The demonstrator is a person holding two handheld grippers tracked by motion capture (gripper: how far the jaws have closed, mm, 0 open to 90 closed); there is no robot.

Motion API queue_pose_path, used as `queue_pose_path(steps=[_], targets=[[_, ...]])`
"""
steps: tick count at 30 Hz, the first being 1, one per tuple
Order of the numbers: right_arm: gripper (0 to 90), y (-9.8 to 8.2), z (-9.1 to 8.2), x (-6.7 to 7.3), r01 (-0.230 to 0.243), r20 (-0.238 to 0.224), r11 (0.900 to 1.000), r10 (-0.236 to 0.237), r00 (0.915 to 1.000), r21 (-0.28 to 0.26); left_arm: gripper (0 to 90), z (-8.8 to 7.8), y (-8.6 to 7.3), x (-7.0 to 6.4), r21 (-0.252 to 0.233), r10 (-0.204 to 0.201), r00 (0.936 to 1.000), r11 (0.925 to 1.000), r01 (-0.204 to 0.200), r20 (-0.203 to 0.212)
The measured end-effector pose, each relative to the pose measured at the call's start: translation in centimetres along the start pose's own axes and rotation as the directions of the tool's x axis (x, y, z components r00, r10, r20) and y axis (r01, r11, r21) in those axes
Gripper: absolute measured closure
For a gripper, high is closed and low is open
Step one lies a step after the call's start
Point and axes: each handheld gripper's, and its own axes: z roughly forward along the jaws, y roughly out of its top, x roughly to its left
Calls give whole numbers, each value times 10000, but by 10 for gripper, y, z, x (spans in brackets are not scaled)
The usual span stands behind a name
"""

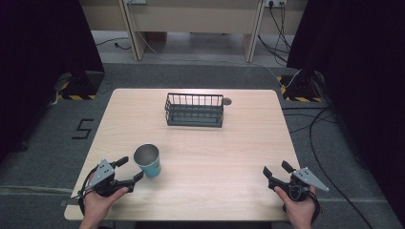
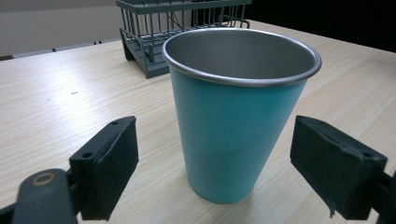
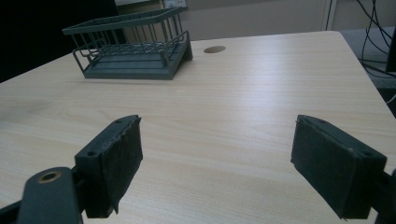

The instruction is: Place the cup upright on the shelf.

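While my light wooden table (image 1: 200,152) holds the dark grey wire rack (image 1: 194,110) toward 12 o'clock, the teal metal-rimmed cup (image 1: 148,161) stands upright at 8 o'clock between my left gripper's (image 1: 130,170) spread jaws, untouched. My right gripper (image 1: 276,171) gapes at 4 o'clock.

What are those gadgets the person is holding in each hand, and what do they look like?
Each hand grips a black handheld set of tongs, the left tongs and the right tongs. Each has two black arms ending in flat, blocky dark pads with small screw holes. A grey three-cornered plate sits on top of each, and a black cable loops by the wrist.
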Motion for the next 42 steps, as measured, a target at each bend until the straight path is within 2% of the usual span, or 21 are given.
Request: queue_pose_path(steps=[5, 12, 22, 27, 33, 42], targets=[[172, 0, 2, 1, -105, -133, 9999, 105, 9999, 31, 148, 1, 1, -1, -66, -111, 9999, 9999, 112, 56], [171, 2, 6, 4, 26, -315, 10000, -25, 9995, 32, 147, 6, 4, -1, 6, -88, 9998, 10000, 87, 196], [170, 2, 8, 0, -154, -295, 9998, 157, 9994, 112, 145, 12, 7, 0, 39, -171, 9990, 9998, 169, 409], [170, 2, 8, 2, -137, -303, 9998, 141, 9994, 125, 145, 21, 6, -2, 213, -182, 9975, 9996, 168, 676], [173, 1, 11, 2, -347, -388, 9990, 358, 9986, 283, 142, 34, 10, -3, 213, -123, 9973, 9997, 108, 718], [173, 0, 11, 1, -352, -335, 9989, 362, 9988, 311, 139, 49, 15, -5, 317, 6, 9962, 9995, -34, 875]])
